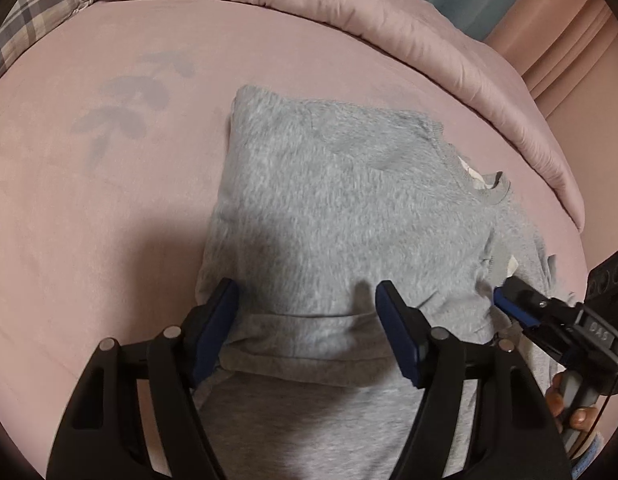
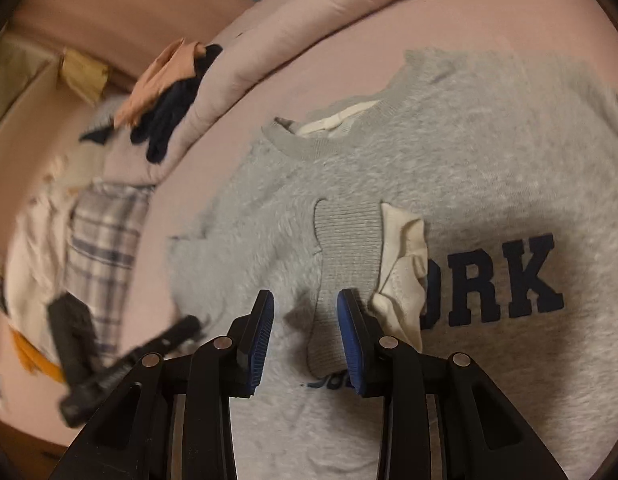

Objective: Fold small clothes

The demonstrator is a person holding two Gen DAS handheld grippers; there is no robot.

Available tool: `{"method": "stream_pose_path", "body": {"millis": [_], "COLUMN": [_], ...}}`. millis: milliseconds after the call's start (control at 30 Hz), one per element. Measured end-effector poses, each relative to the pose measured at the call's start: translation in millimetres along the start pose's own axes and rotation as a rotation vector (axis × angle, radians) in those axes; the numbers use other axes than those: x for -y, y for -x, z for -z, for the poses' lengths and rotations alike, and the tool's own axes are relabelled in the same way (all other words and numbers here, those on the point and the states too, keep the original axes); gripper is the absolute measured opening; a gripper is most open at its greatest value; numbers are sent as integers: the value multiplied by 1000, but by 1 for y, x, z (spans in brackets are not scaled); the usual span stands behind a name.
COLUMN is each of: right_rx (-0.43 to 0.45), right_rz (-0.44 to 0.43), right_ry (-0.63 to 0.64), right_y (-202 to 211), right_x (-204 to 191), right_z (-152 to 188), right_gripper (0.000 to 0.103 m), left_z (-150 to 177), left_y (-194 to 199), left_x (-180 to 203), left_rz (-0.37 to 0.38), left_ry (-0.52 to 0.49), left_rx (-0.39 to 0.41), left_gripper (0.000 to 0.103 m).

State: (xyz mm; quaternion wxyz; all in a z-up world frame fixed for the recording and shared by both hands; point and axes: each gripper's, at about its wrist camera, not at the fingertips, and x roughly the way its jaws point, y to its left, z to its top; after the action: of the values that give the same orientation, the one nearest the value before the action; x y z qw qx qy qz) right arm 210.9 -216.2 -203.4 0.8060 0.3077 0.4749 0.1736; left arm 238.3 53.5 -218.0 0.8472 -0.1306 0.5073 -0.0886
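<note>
A small grey sweatshirt (image 1: 341, 208) lies on the pink bed sheet (image 1: 89, 200), its sides folded in. In the right wrist view it (image 2: 469, 160) shows navy letters "ORK" and a ribbed cuff (image 2: 345, 248) with a white inner cuff lying on its chest. My left gripper (image 1: 309, 312) is open, hovering over the sweatshirt's near part with a fold between its fingers. My right gripper (image 2: 305, 332) is open just above the ribbed cuff, holding nothing. It also shows in the left wrist view (image 1: 509, 304) at the sweatshirt's right edge.
A rolled pink quilt (image 1: 389, 12) runs along the far edge of the bed. Peach and navy clothes (image 2: 177, 92) lie on the quilt. A plaid cloth (image 2: 105, 248) and a black object (image 2: 89, 360) lie at the left of the right wrist view.
</note>
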Motion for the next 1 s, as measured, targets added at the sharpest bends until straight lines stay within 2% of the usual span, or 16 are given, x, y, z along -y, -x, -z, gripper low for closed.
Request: {"method": "stream_pose_path", "body": {"millis": [33,100,133,167,267,367,500,633,700,800,900,1000], "right_rx": [-4,8,26,55,143,253,454,578,621,663,677,693], "right_rz": [-12,-2,-3,-17,-56,-32,67,171,234,200,234,200], "right_ry": [-17,-45,-57,-74,-170,-303,-529,-671,-708,-760,-730,-717], "right_y": [4,23,33,48,92,136,207,257,271,277,275,273], "right_x": [3,8,11,18,44,85,161,215,231,254,258,264], "right_z": [-2,-2,-1,2,9,22,52,72,77,77,60,46], "right_gripper": [33,44,55,62,63,64,67,67,67,67,67,67], "left_z": [-1,-1,0,1,4,7,10,14,17,19,21,21], "left_y": [2,5,7,10,22,35,40,37,32,26,17,7], "left_x": [2,4,4,5,12,19,34,58,71,92,113,131], "left_rz": [-3,-5,-5,-3,9,37,74,104,133,150,165,186], "left_ry": [0,5,9,11,12,31,45,20,20,-4,-25,-30], "left_rx": [5,10,12,15,37,62,53,22,-6,-22,-38,-61], "left_gripper": [72,72,73,73,75,76,76,76,76,76,76,76]}}
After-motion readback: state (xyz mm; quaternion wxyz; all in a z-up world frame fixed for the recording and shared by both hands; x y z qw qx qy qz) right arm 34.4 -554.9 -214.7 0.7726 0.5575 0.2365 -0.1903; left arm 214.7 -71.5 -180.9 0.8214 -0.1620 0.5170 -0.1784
